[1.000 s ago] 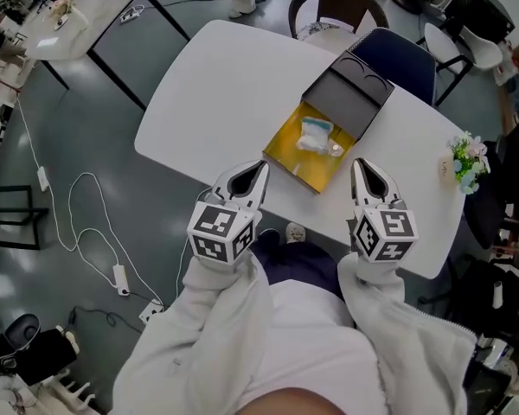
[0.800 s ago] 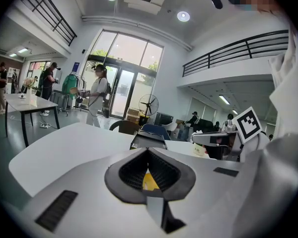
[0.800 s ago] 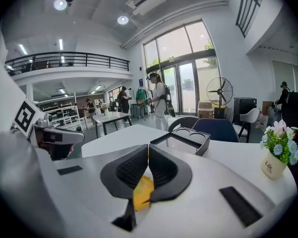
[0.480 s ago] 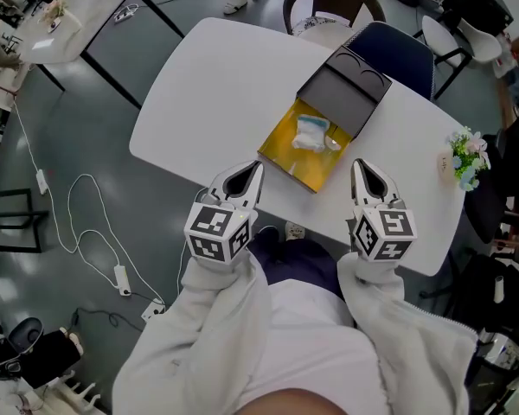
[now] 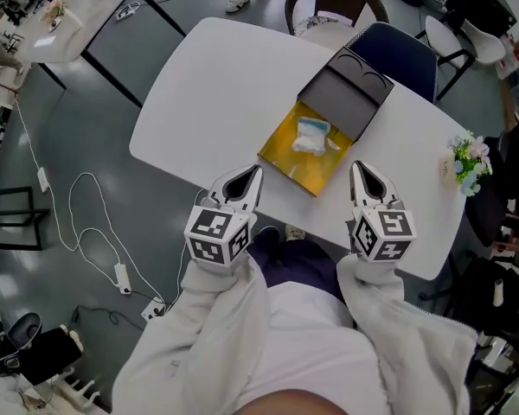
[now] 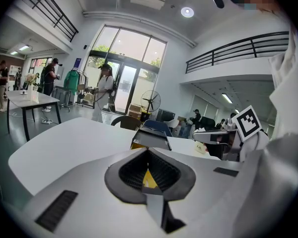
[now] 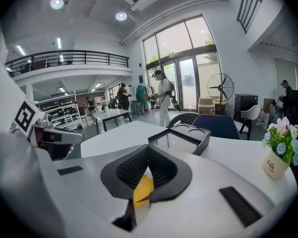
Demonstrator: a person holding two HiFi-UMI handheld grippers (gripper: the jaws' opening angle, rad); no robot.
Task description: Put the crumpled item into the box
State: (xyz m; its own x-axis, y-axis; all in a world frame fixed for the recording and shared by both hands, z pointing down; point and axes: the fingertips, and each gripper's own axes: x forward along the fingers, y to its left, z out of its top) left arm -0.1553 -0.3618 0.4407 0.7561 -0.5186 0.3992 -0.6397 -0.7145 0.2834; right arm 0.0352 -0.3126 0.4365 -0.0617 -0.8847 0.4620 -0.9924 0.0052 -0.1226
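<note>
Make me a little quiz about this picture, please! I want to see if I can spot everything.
1. True or false: the crumpled item lies inside the yellow box.
2. Pick one: what stands near the right end of the table? A) a pot of flowers B) a kettle C) a lamp
3. Fill in the gap: the jaws of the left gripper and the right gripper are both ____ , with nothing held in them.

Key: 1 true; 2 A; 3 shut.
</note>
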